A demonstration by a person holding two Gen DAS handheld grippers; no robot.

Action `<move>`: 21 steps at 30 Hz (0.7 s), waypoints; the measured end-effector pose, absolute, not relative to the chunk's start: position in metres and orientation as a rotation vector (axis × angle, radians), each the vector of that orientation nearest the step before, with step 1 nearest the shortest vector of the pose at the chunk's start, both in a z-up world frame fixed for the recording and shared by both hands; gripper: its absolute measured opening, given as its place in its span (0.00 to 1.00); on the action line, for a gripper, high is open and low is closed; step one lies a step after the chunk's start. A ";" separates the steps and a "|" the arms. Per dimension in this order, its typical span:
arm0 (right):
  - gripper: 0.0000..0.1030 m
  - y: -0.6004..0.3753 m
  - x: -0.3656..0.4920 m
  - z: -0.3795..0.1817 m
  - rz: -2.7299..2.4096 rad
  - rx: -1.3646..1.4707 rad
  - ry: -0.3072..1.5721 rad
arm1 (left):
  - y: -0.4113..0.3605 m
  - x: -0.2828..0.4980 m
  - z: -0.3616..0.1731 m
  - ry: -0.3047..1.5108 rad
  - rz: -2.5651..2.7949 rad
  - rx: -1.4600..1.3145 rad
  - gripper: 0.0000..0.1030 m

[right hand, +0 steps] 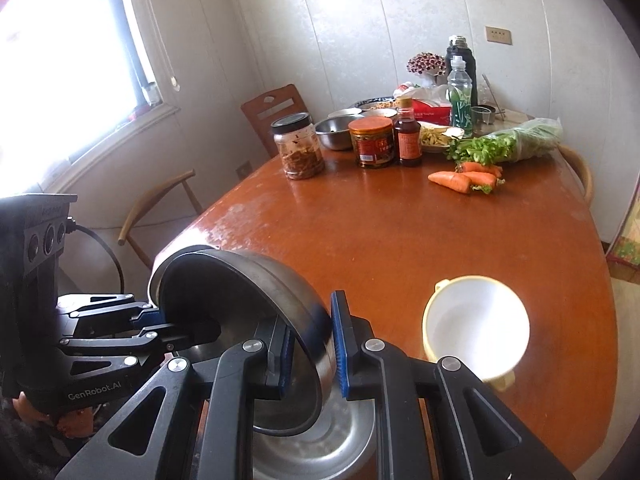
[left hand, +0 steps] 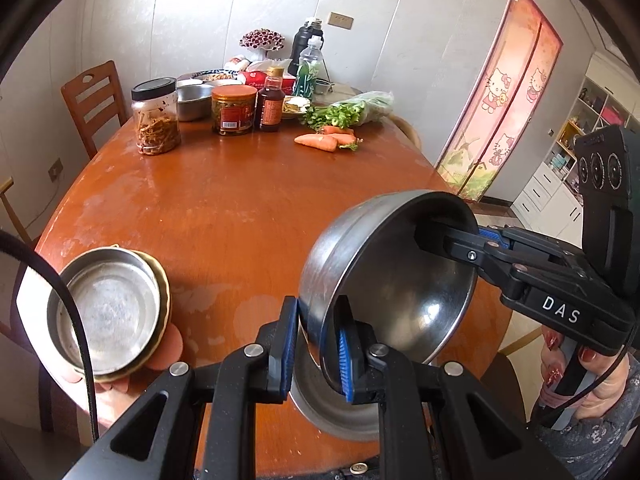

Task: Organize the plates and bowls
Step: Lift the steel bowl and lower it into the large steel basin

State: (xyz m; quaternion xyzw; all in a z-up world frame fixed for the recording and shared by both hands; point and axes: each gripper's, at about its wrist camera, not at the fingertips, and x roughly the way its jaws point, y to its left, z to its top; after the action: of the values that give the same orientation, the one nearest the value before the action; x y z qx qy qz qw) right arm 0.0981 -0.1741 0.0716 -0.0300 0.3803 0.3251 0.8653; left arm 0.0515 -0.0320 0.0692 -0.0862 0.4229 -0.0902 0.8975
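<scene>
1. At the near edge of the table (left hand: pixel 248 200), both tongs pinched one steel bowl (left hand: pixel 384 288) by its rim. The left gripper (left hand: pixel 316 344) had one blue pad inside the wall and one outside. The right gripper (left hand: pixel 452 236) clamped the opposite rim in the same way.
2. Both sets of jaws stood nearly pressed together, with only the thin bowl wall between the pads.
3. The steel bowl hung tilted, its mouth turned toward the right, clear of the tabletop.
4. Directly beneath it lay a second steel dish (left hand: pixel 336 404), flat on the table at the near edge.
5. To the left, a shallow steel plate (left hand: pixel 108 312) sat nested on a yellow-rimmed dish (left hand: pixel 165 300). Which surface carried this pair could not be told.
6. The right wrist view showed a white bowl (right hand: pixel 476 324) with a yellow rim resting on the table to the right.
7. Jars, a bottle, carrots (left hand: pixel 324 140) and greens stood well apart at the far end.
8. Recommended procedure for the step in hand, judged to be stacking the held bowl:
   - Level the rim before lowering.
   - Keep both grips equal, as thin polished steel would probably slip.
   - Centre the bowl over its target.
   - Release both sides together.
</scene>
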 end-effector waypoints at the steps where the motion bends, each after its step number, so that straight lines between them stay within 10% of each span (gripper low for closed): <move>1: 0.17 -0.176 0.094 0.071 0.677 -0.061 0.795 | -0.033 0.048 0.069 0.878 -0.189 -0.176 0.18; 21: 0.19 -0.192 0.032 0.058 0.652 -0.066 0.792 | -0.051 0.008 0.054 0.911 -0.211 -0.124 0.18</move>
State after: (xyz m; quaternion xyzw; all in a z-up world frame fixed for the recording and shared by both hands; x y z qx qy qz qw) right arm 0.0325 -0.1916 0.0577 -0.0314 0.3790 0.3118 0.8707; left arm 0.0080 -0.0513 0.0537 -0.0596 0.4390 -0.1015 0.8907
